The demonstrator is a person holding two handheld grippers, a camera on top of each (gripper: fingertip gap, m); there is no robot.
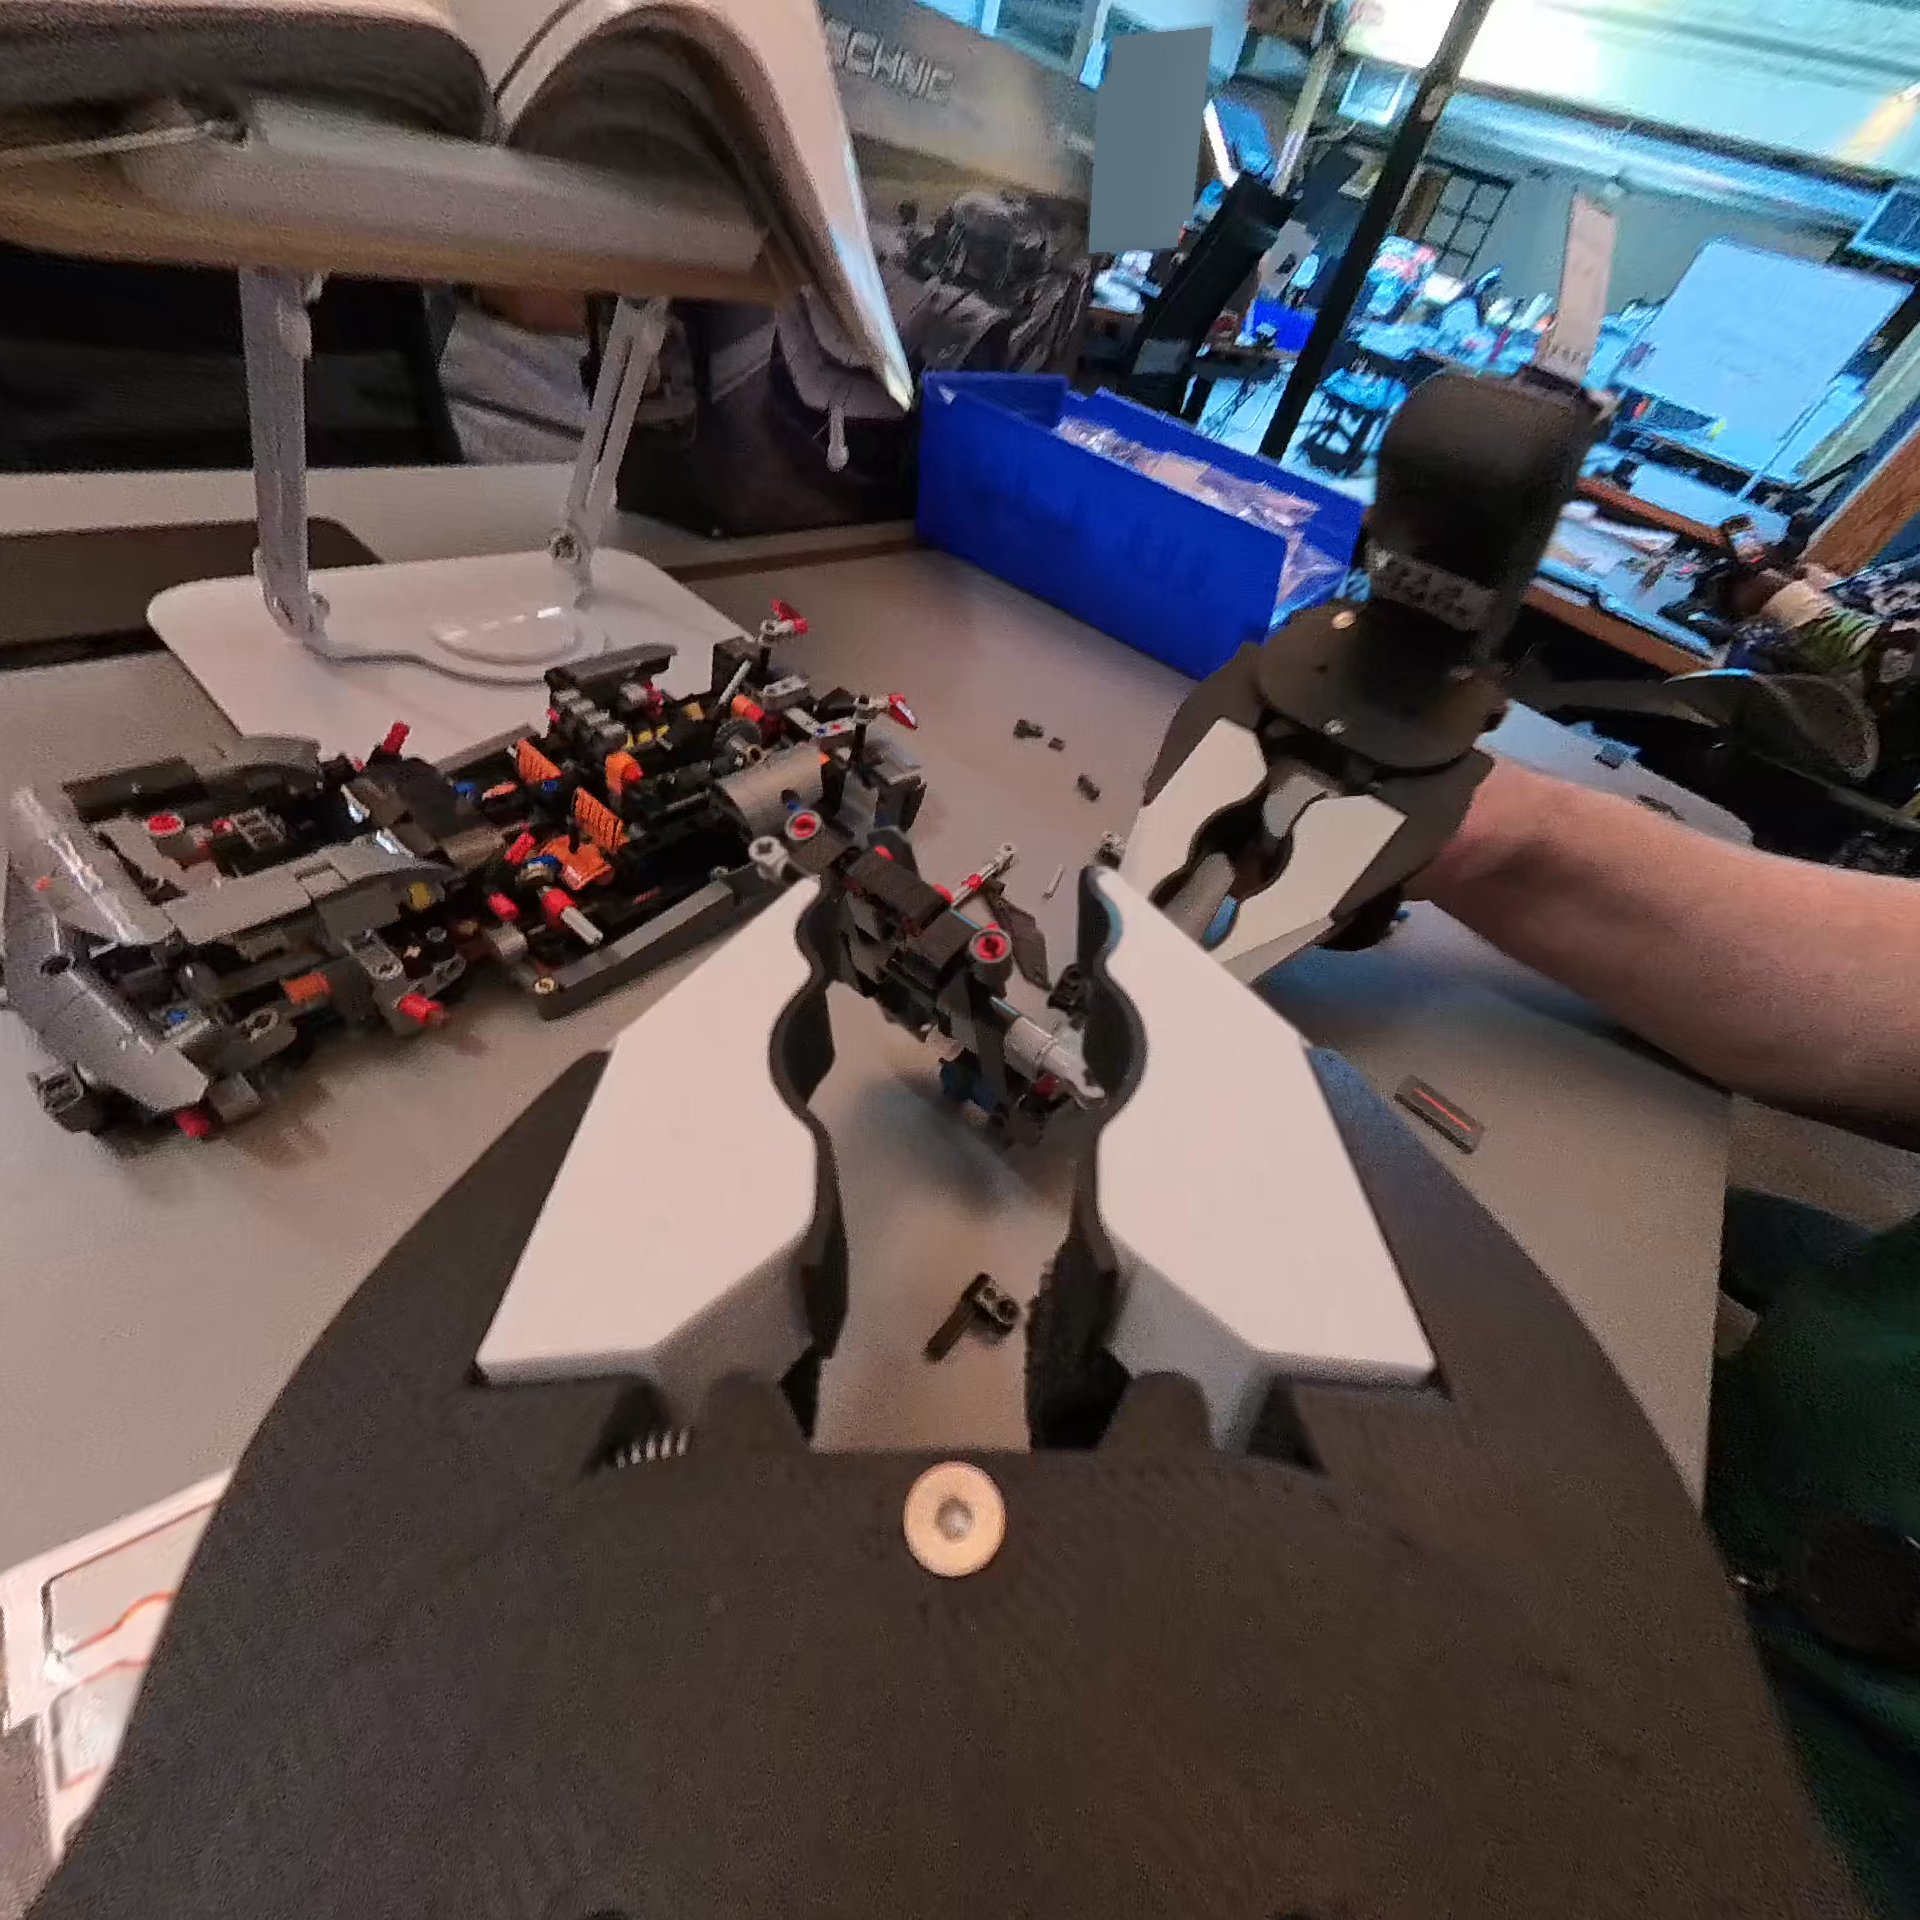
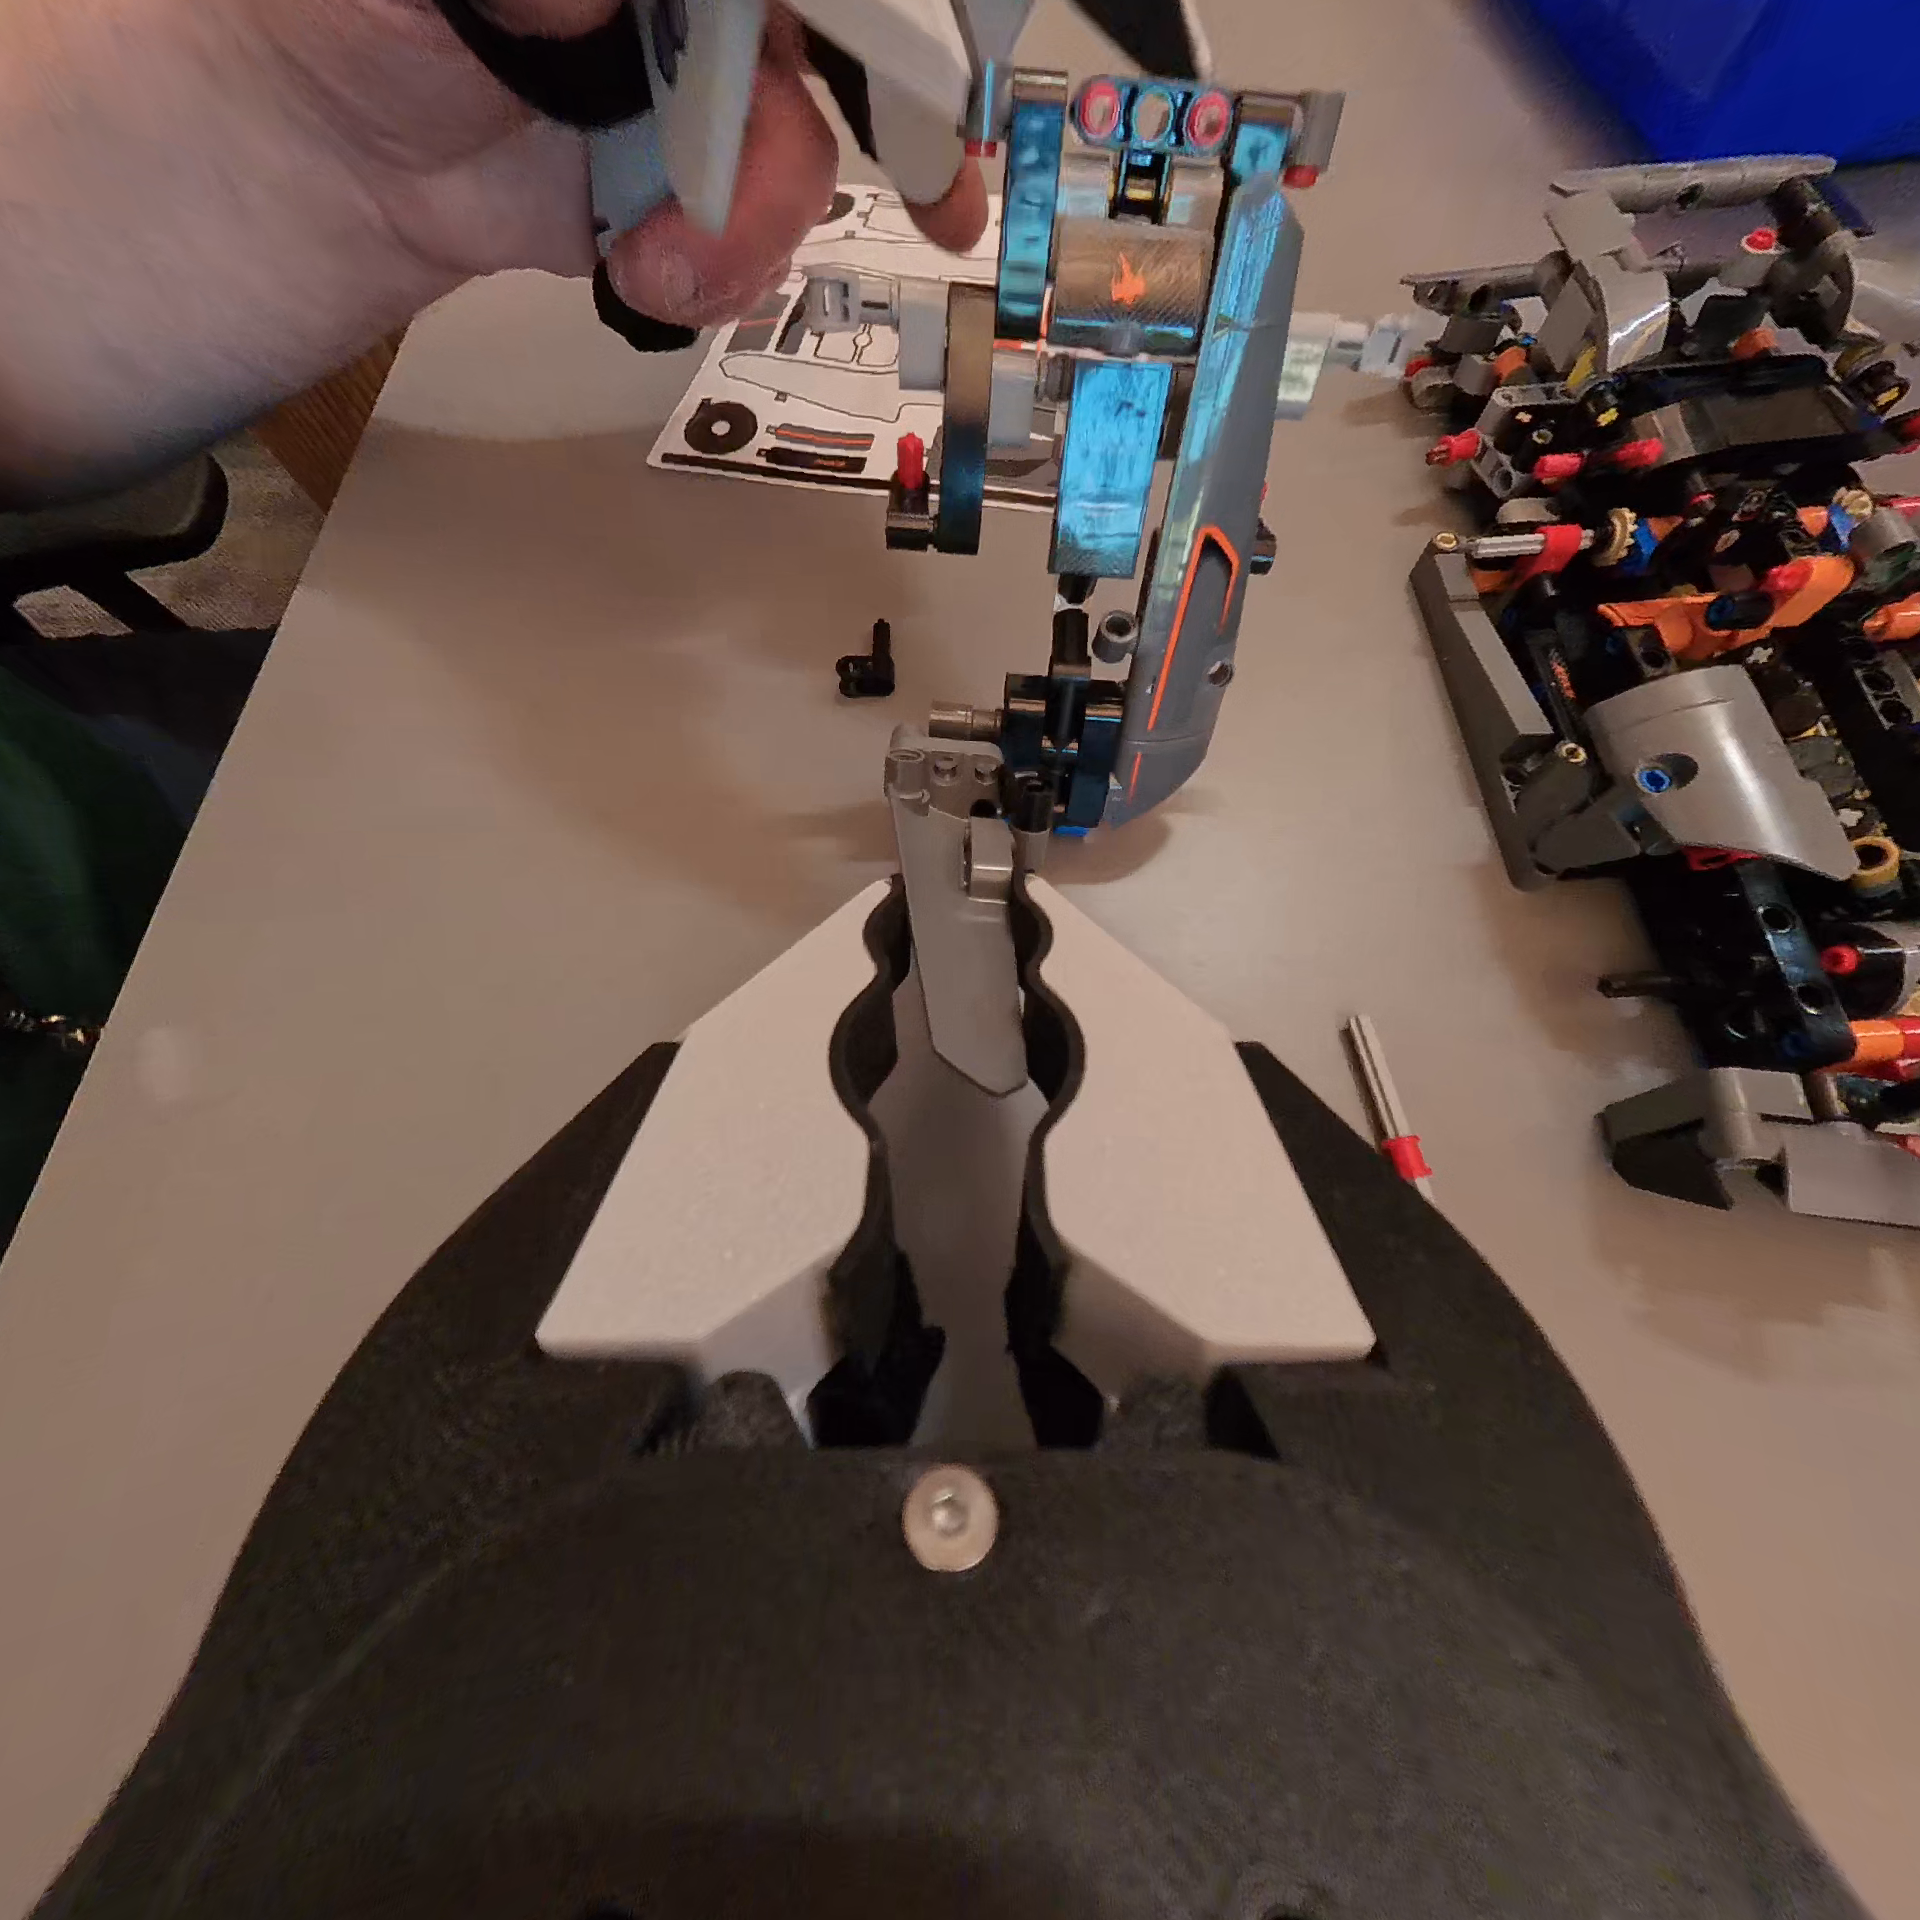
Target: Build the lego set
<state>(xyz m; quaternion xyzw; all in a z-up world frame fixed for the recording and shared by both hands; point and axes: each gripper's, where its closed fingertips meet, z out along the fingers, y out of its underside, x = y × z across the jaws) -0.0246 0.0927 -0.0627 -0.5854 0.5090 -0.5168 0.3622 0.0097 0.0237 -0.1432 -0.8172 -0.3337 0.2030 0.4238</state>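
Upright, sub-assembly (image 2: 1122,416), long axis vertical.

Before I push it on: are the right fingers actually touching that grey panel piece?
Touching. The right wrist view shows the grey panel pinched between the right gripper's fingers, no gap either side.

Blue bin (image 1: 1122,520); white stand (image 1: 436,623)
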